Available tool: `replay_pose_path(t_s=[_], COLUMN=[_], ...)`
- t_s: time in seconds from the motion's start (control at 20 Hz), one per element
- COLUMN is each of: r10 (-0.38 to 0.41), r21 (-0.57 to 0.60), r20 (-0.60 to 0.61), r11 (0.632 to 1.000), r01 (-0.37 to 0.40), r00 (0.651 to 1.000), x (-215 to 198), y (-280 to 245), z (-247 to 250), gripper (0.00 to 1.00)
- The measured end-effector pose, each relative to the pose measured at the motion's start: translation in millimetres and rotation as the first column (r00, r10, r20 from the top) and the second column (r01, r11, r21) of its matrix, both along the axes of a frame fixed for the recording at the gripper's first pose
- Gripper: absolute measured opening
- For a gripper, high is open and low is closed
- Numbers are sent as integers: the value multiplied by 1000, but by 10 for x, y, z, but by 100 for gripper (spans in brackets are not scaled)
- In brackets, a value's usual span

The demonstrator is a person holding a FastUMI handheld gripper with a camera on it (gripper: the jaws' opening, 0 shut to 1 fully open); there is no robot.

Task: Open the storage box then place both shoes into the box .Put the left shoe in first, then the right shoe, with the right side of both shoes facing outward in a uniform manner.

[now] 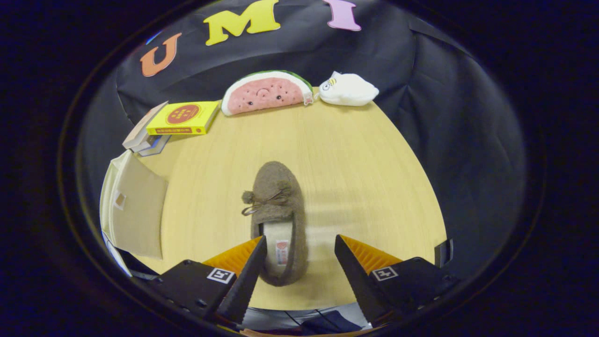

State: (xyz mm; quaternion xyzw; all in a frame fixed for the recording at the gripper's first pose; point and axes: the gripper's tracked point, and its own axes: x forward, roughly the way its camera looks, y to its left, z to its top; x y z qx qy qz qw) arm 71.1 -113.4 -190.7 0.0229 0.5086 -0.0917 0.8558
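A brown fuzzy slipper (279,206) with a small bow and pompom lies on the wooden table (355,159), toe pointing away from me, heel toward me. Its heel end sits between my fingers, closer to the left finger (248,276). My gripper (299,250) is open, fingers spread wide and not pressing on the shoe. To the left stands the storage box (133,210), beige, with its flap raised; its inside is hidden from me.
At the table's far edge lie a watermelon-shaped plush (266,92) and a white plush toy (348,90). A yellow book (183,118) tops a small stack of books at the far left, beyond the box.
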Motion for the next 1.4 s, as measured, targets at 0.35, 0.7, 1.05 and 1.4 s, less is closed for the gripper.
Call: replay_pose_path(t_s=[0.35,0.7,1.05,1.4], r10=[57,57,-9,-63], r21=[112,123,213,269], r20=[-239,-242,-202,-92], r11=[993,992,976,959], r01=[-31,-28,53,86], r00=[969,969,979,994], x=[-1,85,-78,-357], y=[-67,20,200,659], z=[-598,-671,-395,239], gripper=[68,2,1,0])
